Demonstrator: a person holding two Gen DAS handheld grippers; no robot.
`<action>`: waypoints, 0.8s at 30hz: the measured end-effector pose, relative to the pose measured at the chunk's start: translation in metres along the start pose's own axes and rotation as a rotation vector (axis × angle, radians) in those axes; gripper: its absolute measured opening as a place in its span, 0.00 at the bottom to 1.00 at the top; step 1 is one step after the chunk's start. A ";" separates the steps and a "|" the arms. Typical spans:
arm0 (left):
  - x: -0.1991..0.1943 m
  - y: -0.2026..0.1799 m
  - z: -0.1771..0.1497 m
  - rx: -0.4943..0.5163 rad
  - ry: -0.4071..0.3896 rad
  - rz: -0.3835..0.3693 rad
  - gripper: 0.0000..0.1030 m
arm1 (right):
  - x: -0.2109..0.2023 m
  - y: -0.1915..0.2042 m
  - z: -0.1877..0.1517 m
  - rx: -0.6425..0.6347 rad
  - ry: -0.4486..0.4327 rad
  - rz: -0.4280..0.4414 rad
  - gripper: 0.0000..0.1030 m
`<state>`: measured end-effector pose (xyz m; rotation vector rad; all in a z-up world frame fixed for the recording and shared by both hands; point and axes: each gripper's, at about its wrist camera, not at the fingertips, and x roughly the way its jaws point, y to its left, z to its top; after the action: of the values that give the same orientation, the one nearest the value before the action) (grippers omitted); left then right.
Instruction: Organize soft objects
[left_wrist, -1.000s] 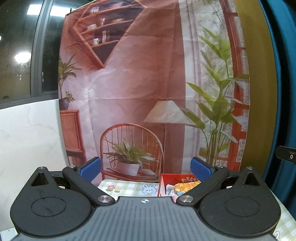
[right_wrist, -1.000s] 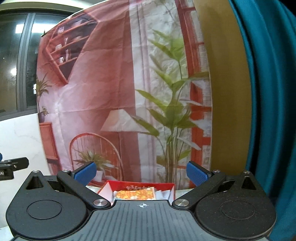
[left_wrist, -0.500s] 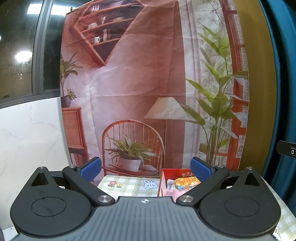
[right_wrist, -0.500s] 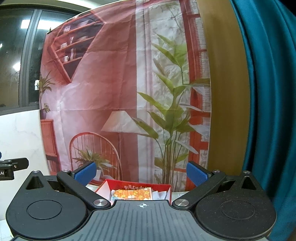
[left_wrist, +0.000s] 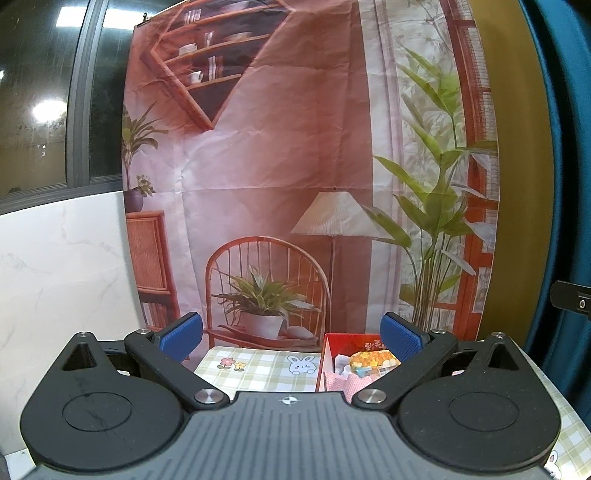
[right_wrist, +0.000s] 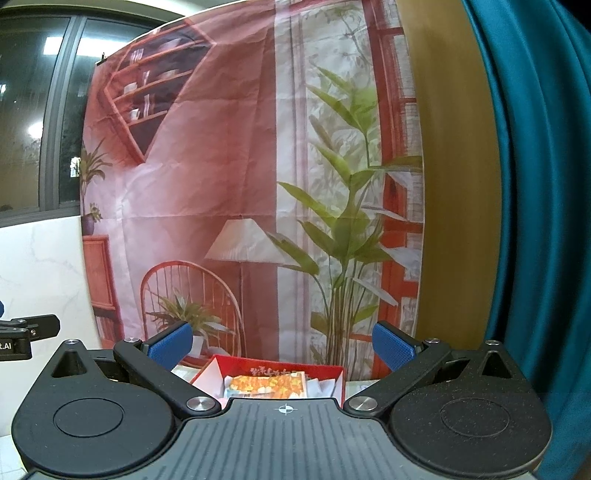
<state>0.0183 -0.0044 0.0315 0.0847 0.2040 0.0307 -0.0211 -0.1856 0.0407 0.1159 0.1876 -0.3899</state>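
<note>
The red box (right_wrist: 280, 369) sat on the table against the foot of the printed backdrop (left_wrist: 295, 166), and inside it lay the soft things I was sorting – an orange-patterned packet (right_wrist: 267, 386) flat on top, with white crumpled pieces tucked beside it and a pink checked cloth (left_wrist: 341, 382) bunched at the near end. From my right tongs the box showed almost dead centre, just past the nose of the tool; from my left it lay off to the right, near the right blue pad. The checked tablecloth (left_wrist: 258, 369) under it carried a little rabbit (left_wrist: 298, 364) and two flowers, printed just left of the box. My left gripper (left_wrist: 291, 334) stood wide open with nothing between its blue pads (left_wrist: 181, 330), held above the near part of the table and well short of the box. My right gripper (right_wrist: 282, 341) was spread just as wide and likewise empty – its pads (right_wrist: 391, 347) framed the box without touching it. Behind everything hung the backdrop with its painted chair, lamp and tall plant, a white marble-look wall (left_wrist: 55, 277) to the left below a dark window, and a teal curtain (right_wrist: 535, 203) to the right
</note>
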 end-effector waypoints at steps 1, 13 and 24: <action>0.000 0.000 0.000 0.000 0.000 0.001 1.00 | 0.000 0.000 -0.001 0.000 0.002 0.000 1.00; 0.000 0.001 -0.001 -0.003 0.003 -0.003 1.00 | 0.000 0.000 -0.002 0.002 0.007 0.003 1.00; -0.001 0.001 -0.002 -0.006 0.004 -0.001 1.00 | 0.000 0.001 -0.004 0.003 0.007 0.004 1.00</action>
<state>0.0170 -0.0031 0.0298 0.0784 0.2075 0.0301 -0.0208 -0.1841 0.0368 0.1203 0.1939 -0.3858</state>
